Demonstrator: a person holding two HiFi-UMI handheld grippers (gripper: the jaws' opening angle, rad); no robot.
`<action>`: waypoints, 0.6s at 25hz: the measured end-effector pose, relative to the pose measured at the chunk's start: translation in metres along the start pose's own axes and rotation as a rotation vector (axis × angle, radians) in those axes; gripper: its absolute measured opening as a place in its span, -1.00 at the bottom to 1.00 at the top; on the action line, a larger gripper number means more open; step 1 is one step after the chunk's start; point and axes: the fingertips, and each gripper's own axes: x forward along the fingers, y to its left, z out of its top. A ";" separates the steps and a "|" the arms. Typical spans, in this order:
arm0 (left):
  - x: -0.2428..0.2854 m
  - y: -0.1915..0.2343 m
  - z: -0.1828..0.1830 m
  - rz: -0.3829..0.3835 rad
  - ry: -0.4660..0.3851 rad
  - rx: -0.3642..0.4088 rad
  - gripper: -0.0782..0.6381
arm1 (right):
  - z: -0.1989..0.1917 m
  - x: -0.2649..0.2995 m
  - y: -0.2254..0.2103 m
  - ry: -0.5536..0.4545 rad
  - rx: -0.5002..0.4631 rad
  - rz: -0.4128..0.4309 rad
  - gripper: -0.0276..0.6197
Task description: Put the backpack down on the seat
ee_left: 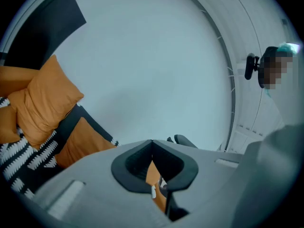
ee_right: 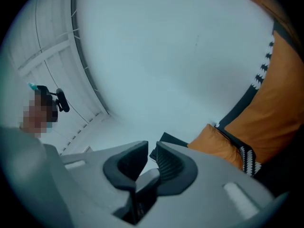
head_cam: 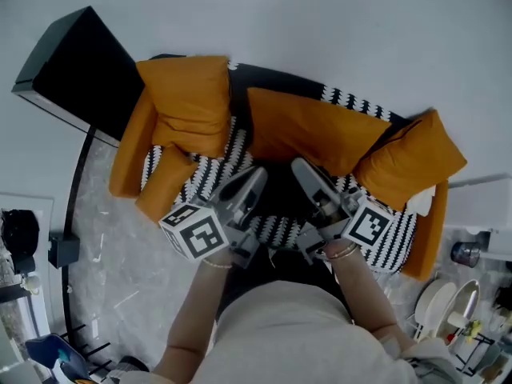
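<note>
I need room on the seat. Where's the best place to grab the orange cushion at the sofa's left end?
Take the cushion by its top corner, coming from the front and slightly above. It stands tilted on a point, so that corner juts up free and probably flattens enough for a claw to pinch.

Setting: a home, living area. A sofa (head_cam: pixel 282 229) with a black-and-white zigzag cover and loose orange cushions (head_cam: pixel 188 94) stands against a plain white wall (head_cam: pixel 320 22) on a pale marbled floor (head_cam: pixel 120 254). Household plates (head_cam: pixel 438 302) stand in a drying rack at lower right of the head view.
</note>
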 end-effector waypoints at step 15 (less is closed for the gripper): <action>-0.025 -0.014 0.015 -0.039 -0.027 -0.020 -0.76 | -0.022 0.020 0.046 0.016 0.067 0.120 -0.91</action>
